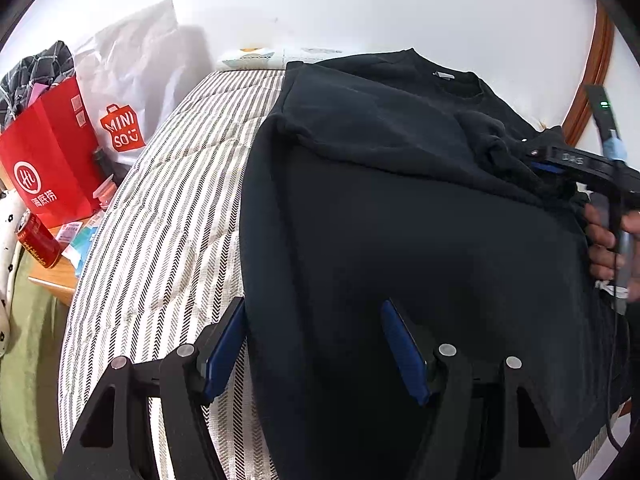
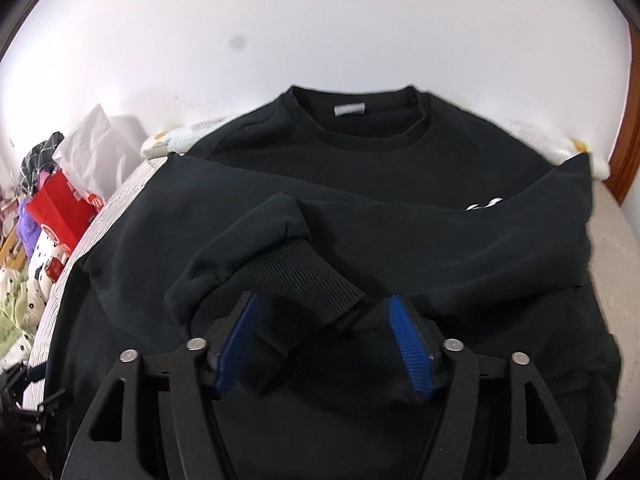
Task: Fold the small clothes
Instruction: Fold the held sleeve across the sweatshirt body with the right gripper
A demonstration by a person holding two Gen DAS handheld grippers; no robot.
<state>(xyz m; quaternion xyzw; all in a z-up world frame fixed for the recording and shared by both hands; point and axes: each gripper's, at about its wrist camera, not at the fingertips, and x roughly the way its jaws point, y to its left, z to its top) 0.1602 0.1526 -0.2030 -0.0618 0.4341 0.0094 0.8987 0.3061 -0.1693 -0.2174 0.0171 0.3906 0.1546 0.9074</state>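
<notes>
Off to the left of the bed (image 1: 168, 200), a red paper bag (image 1: 52, 160), a white Miniso bag (image 1: 124, 92) and a red can (image 1: 38, 240) crowd a small wooden table (image 1: 56, 280), well apart from the garment. Nothing lies on the black sweatshirt (image 1: 400, 220) except its own folded sleeves. It is spread flat on the striped bedcover, collar toward the wall, with both sleeves crossed over the chest; a white print (image 2: 484, 204) peeks out beneath one sleeve, mostly hidden.

The left gripper (image 1: 316, 344) is spread wide over the sweatshirt's left edge, gripping nothing. The right gripper (image 2: 324, 340) is parted around the ribbed cuff (image 2: 304, 280), seemingly without pinching it, though blur and dark cloth make contact hard to judge. The person's hand (image 1: 604, 240) holding it is cut off at the frame edge.
</notes>
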